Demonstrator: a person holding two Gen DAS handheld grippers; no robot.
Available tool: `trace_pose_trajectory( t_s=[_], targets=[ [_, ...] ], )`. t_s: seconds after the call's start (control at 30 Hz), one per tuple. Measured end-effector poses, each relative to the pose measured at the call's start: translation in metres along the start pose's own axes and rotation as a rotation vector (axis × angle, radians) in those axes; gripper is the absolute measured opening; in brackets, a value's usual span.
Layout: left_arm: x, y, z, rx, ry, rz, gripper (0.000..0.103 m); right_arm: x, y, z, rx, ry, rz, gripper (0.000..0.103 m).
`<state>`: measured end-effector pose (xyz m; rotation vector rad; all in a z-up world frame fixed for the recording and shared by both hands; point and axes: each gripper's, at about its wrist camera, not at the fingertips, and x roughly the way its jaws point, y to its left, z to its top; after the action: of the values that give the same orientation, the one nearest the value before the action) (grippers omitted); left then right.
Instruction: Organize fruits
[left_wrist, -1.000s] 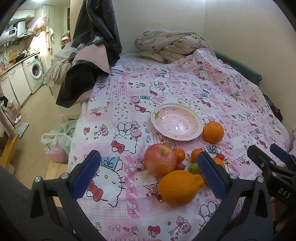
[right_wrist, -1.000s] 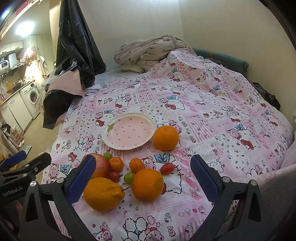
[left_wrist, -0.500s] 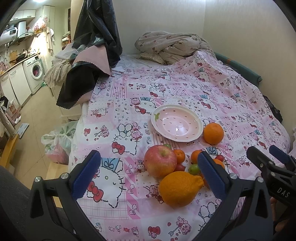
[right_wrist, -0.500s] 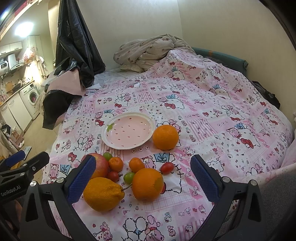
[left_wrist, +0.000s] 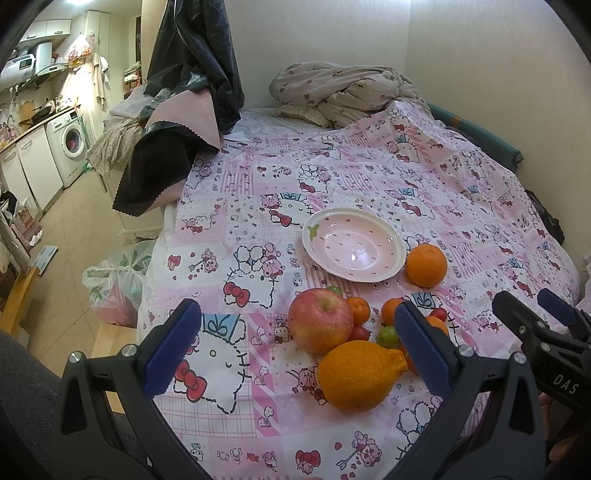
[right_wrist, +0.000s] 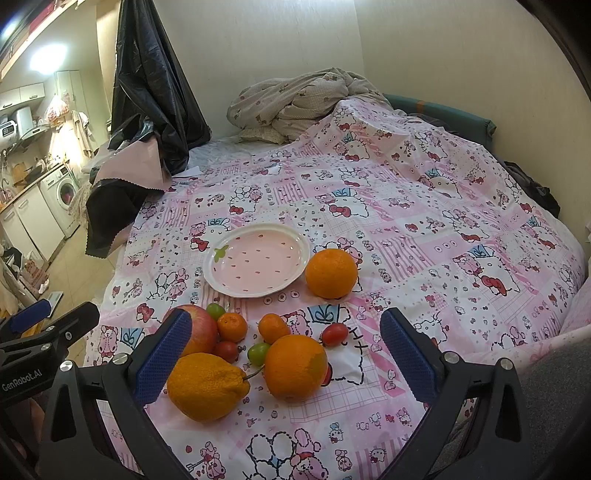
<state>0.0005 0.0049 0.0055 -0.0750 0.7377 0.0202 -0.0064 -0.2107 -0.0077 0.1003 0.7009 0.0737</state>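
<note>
A pink strawberry plate (left_wrist: 351, 249) (right_wrist: 256, 260) lies empty on the pink cartoon bedspread (left_wrist: 258, 184). Right of it sits a round orange (left_wrist: 426, 265) (right_wrist: 331, 273). Nearer me are a red apple (left_wrist: 320, 320) (right_wrist: 199, 330), a knobbly orange citrus (left_wrist: 360, 374) (right_wrist: 207, 386), a second orange (right_wrist: 295, 366), two small mandarins (right_wrist: 232, 326), small red and green fruits (right_wrist: 258, 352). My left gripper (left_wrist: 299, 350) is open over the apple and citrus. My right gripper (right_wrist: 286, 360) is open over the front fruits. Both are empty.
A crumpled blanket (right_wrist: 295, 99) lies at the bed's far end by the wall. Dark and pink cloths (left_wrist: 173, 122) hang over the bed's left edge. A plastic bag (left_wrist: 114, 284) sits on the floor at left. A washing machine (left_wrist: 72, 144) stands far left.
Both views have shifted very slightly. The fruits and plate have not moved, and both grippers stay open.
</note>
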Motion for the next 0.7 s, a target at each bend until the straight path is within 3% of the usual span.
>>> trace_pose_trajectory(
  t_s=[0.7],
  targets=[
    [0.001,-0.0008,-0.0007,0.003,0.008,-0.002,0.103,0.0006,0.0,-0.0002,0.002,0.001,0.001,0.103]
  ],
)
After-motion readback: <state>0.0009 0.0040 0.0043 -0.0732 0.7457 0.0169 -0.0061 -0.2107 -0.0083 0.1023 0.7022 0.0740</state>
